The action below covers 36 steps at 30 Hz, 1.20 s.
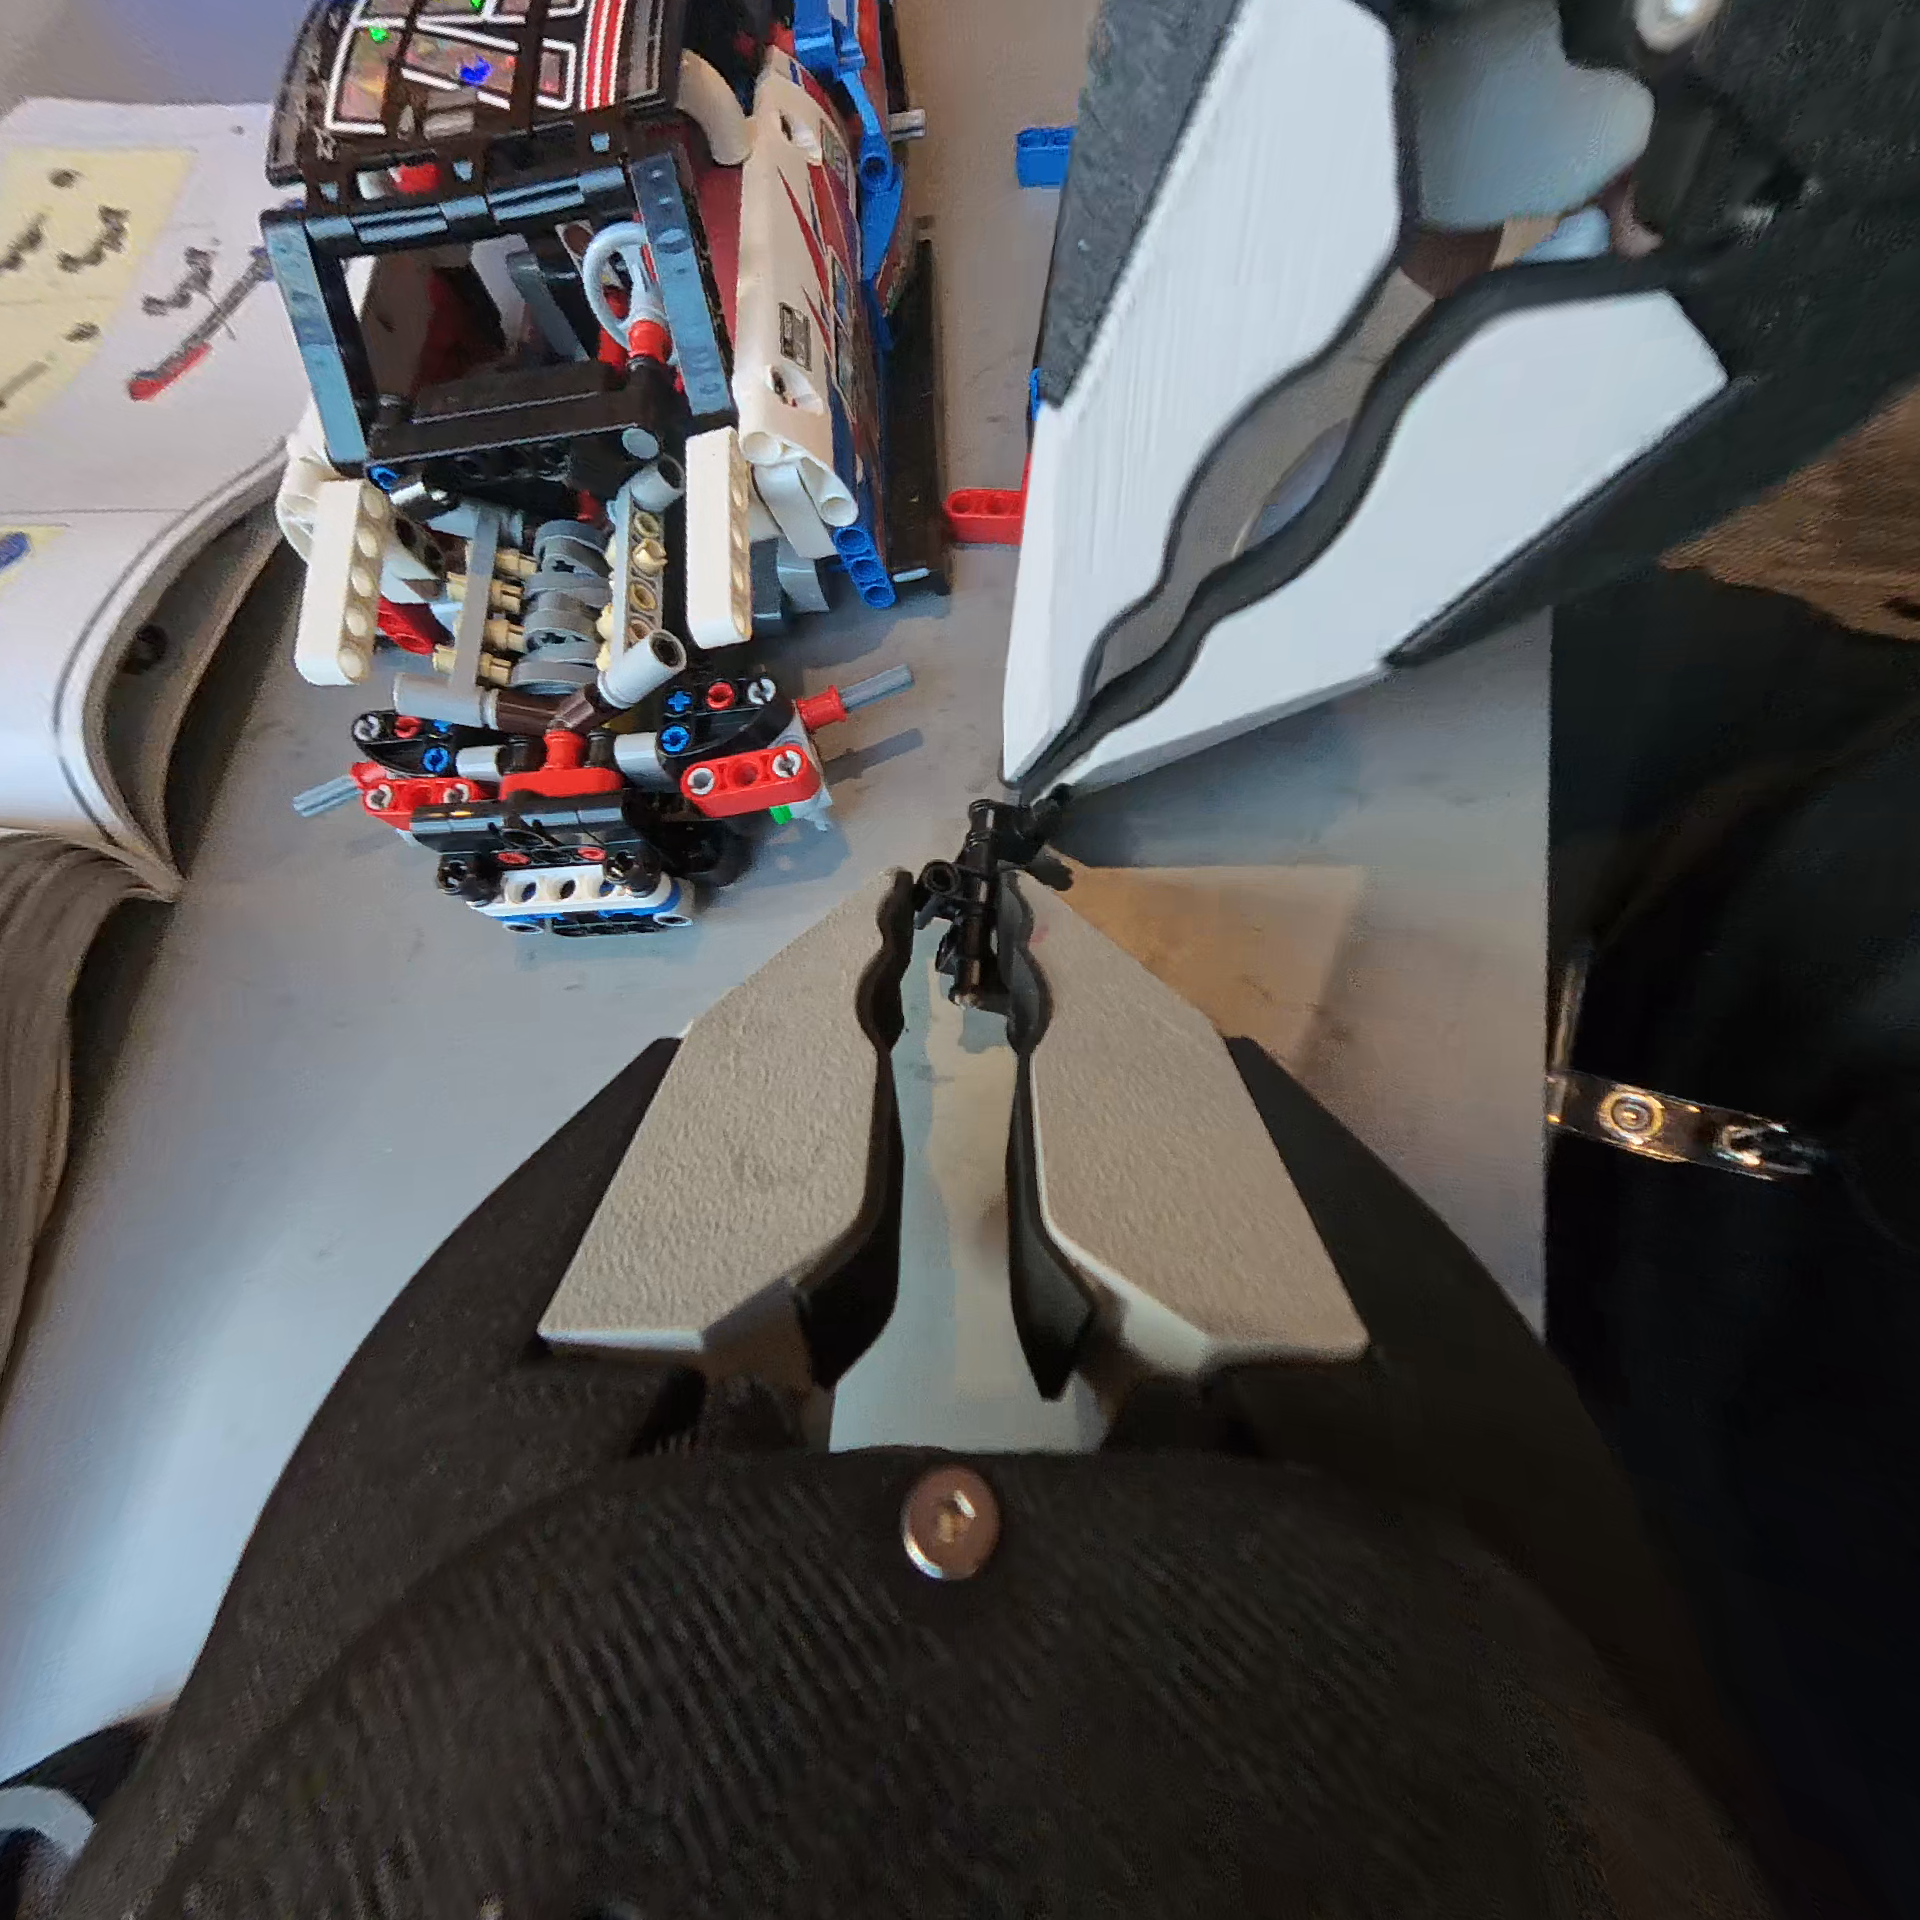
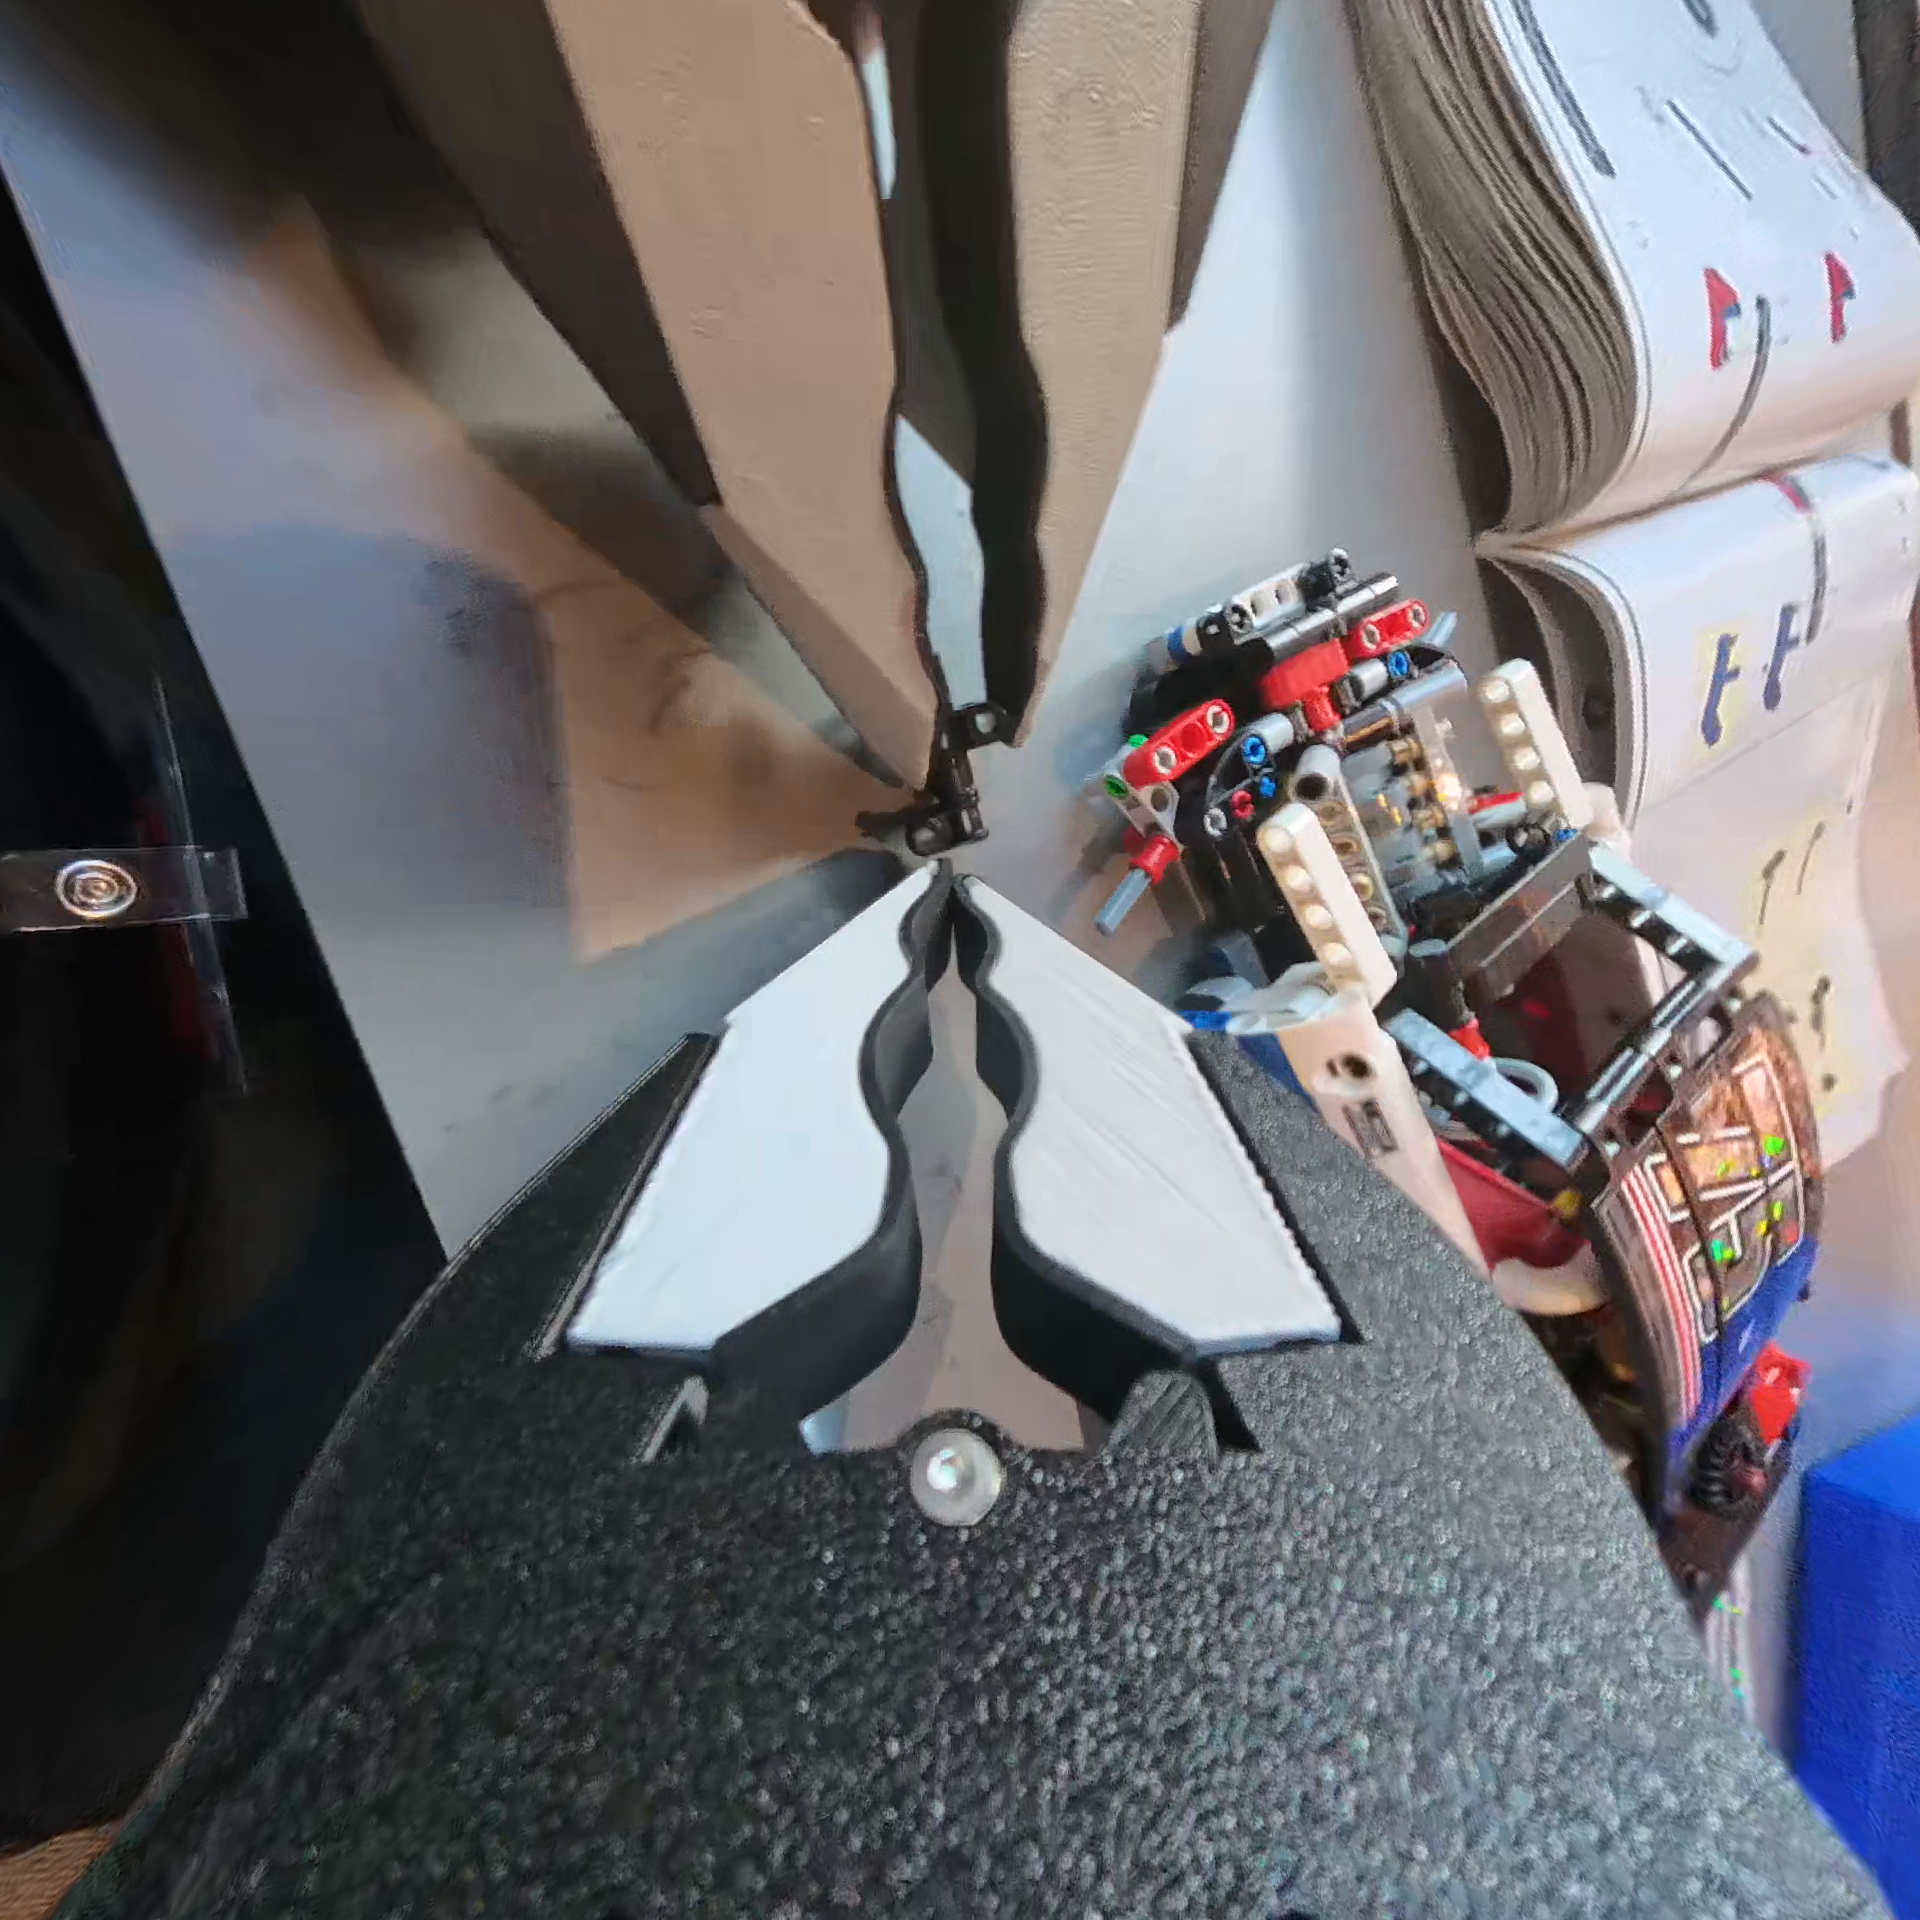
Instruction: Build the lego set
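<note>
A small black lego piece (image 1: 971, 914) hangs above the grey table (image 1: 312, 1143) between both grippers. My left gripper (image 1: 966, 920), with beige fingers, is shut on its near end. My right gripper (image 1: 1034, 800), with white fingers, comes in from the upper right and is shut at the piece's far end. In the right wrist view my right gripper (image 2: 951, 883) meets the black piece (image 2: 951, 790) from below, and the left gripper (image 2: 966, 717) pinches it from above. The half-built lego car (image 1: 582, 468) lies on the table to the left; it also shows in the right wrist view (image 2: 1455, 935).
An open instruction book (image 1: 104, 416) lies left of the car, and at the right in the right wrist view (image 2: 1714, 416). A loose red beam (image 1: 982, 514) and a blue piece (image 1: 1044, 156) lie behind the car. A person in dark clothing (image 1: 1714, 1039) sits at the table edge. Both grippers' tips are close together, under 4 cm apart.
</note>
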Tool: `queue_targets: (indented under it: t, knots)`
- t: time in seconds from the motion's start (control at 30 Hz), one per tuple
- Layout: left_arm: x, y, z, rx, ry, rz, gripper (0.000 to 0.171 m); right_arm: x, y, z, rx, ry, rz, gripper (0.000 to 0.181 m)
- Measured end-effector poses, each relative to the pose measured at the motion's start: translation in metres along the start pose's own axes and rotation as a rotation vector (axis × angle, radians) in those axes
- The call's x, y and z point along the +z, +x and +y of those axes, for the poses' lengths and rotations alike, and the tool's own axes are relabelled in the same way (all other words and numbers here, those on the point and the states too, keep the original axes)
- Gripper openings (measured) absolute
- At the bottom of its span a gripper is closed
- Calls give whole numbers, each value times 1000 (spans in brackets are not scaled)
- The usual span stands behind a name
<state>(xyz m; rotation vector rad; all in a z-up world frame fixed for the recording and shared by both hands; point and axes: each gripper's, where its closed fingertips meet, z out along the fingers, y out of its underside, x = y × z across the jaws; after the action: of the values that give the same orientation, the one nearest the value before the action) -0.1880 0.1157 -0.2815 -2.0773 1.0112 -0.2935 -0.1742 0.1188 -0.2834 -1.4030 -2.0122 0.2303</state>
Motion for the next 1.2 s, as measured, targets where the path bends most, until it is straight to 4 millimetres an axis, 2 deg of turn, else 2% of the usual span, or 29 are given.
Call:
queue_targets:
  t: [0.23, 0.37, 0.53, 0.63, 0.93, 1.2]
  knots:
    - [1, -3, 0, -48, -1, 21, 13, -7, 0, 10, 134, 11, -16, 0]
    - [1, -4, 0, -46, -1, 20, 13, -20, 2, -11, 257, 117, -99, 12]
    - [1, -4, 0, -39, -2, 17, 13, -15, 1, -21, 120, 92, -78, 6]
    - [0, -4, 0, -39, -3, 18, 13, -8, -2, -16, 75, 43, -88, 5]
    - [1, -2, -1, -14, 0, 21, 13, -6, -4, -14, -3, 10, -91, 4]
    - [1, -3, 0, -35, 3, 45, 13, -9, -2, -12, 161, 124, -104, 4]
